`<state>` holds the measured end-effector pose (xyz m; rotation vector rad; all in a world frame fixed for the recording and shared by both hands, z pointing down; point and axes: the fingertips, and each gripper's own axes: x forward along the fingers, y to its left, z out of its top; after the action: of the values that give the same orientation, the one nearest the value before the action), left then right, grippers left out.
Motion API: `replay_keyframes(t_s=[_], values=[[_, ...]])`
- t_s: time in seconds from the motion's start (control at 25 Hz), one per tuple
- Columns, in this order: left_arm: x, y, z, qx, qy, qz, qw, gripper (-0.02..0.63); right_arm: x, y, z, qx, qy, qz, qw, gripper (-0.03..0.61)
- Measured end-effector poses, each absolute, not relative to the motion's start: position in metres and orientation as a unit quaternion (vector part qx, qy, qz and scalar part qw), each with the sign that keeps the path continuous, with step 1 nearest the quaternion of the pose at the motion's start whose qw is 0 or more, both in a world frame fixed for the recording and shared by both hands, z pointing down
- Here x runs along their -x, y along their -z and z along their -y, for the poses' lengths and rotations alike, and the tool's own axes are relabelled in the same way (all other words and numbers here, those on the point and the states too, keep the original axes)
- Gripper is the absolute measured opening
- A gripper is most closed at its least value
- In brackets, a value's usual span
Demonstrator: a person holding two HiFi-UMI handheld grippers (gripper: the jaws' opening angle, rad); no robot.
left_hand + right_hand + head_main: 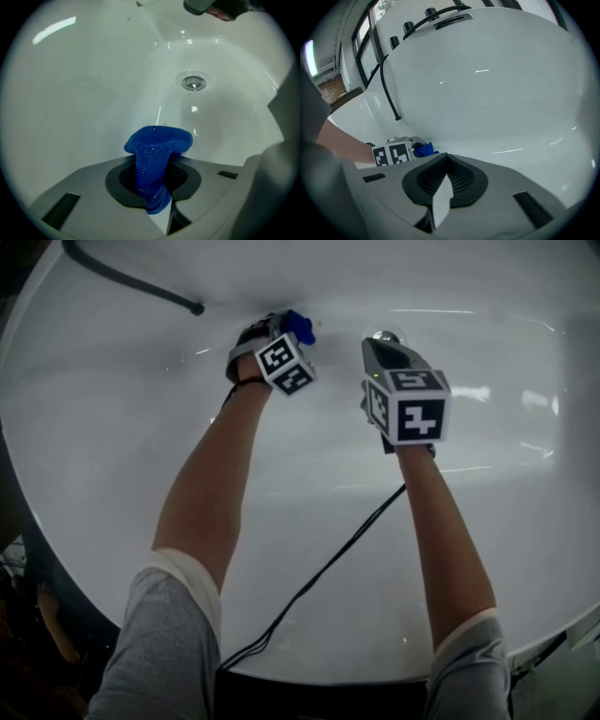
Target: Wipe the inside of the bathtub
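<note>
I look down into a white bathtub (141,456). My left gripper (284,341) is shut on a blue cloth (300,326), which is held against the tub's far inner wall. In the left gripper view the cloth (159,140) bunches out between the jaws of that gripper (154,164), close to the white surface. My right gripper (378,348) hovers beside the chrome drain (386,335), shut with nothing in it. In the right gripper view the tips of that gripper (446,159) meet, and the left gripper's marker cube (391,153) and the cloth (424,149) show at the left.
A black hose (131,279) hangs down the tub wall at the far left; it also appears as the hose (388,89) below dark tap knobs (430,12). The drain (193,83) lies right of the cloth. A black cable (319,573) trails across the tub floor toward me.
</note>
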<state>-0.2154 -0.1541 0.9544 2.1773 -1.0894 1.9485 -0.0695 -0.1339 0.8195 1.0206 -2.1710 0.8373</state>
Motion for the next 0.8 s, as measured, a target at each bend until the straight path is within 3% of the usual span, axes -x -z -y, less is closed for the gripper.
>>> replay_keyframes(t_s=[0.52,0.8], values=[[0.190,-0.953,0.038,-0.708,-0.622,0.331,0.046,0.077,0.065,-0.806,0.114,-0.380,-0.322,0.812,0.304,0.006],[0.128,-0.946,0.007,-0.736,-0.612,0.286,0.037,0.078,0.048,-0.799,0.128,-0.396,-0.320,0.806,0.300,0.006]])
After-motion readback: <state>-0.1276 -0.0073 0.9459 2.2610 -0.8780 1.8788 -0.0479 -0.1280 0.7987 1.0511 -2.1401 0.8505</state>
